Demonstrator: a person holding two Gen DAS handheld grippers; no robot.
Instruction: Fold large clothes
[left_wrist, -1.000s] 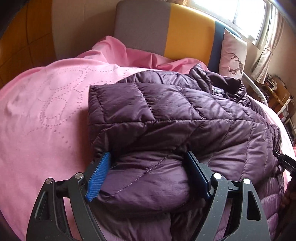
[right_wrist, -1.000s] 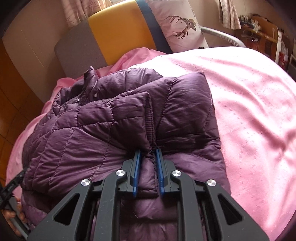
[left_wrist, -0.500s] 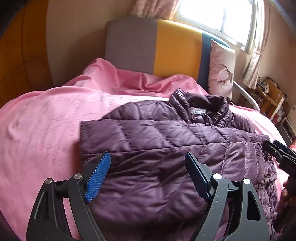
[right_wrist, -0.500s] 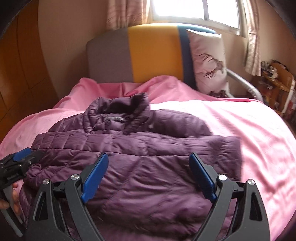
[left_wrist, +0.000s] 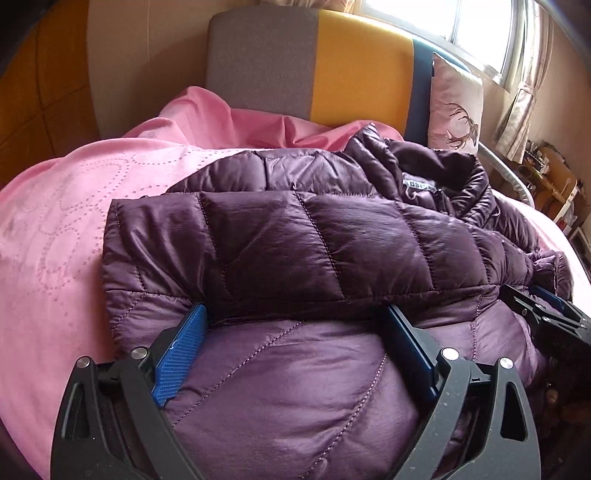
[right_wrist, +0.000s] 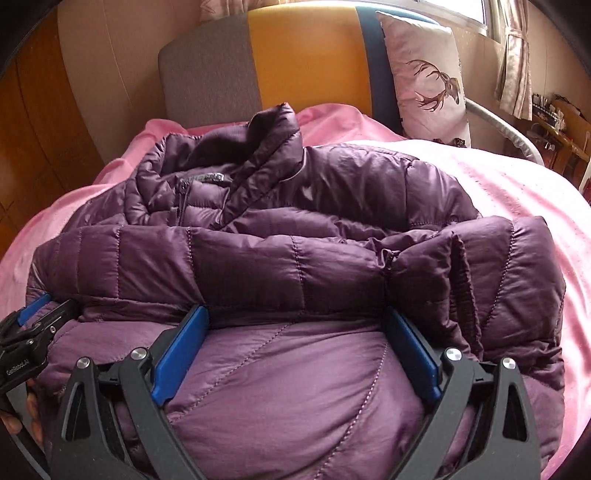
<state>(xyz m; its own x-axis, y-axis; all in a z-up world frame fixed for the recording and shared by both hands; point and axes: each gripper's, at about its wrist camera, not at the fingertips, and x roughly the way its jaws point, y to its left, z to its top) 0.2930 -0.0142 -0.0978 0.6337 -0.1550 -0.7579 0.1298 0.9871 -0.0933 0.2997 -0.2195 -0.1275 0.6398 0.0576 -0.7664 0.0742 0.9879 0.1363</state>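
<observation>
Right jaws released – jacket (right_wrist: 280, 266) bulges between both, opening.

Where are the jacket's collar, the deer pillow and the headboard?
Jacket collar (right_wrist: 275, 125): right wrist view, raised flap.
Deer pillow (right_wrist: 424, 74): right wrist view, printed front.
Headboard (left_wrist: 362, 70): left wrist view, yellow panel.

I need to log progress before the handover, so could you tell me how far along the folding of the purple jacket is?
Done: both sleeves lie folded across the purple jacket, which rests on the pink bedspread. In hand: nothing is gripped; the left gripper and right gripper are opening, with the lower front of the jacket bulging between the jaws. Left: probably folding the hem up toward the collar.
</observation>
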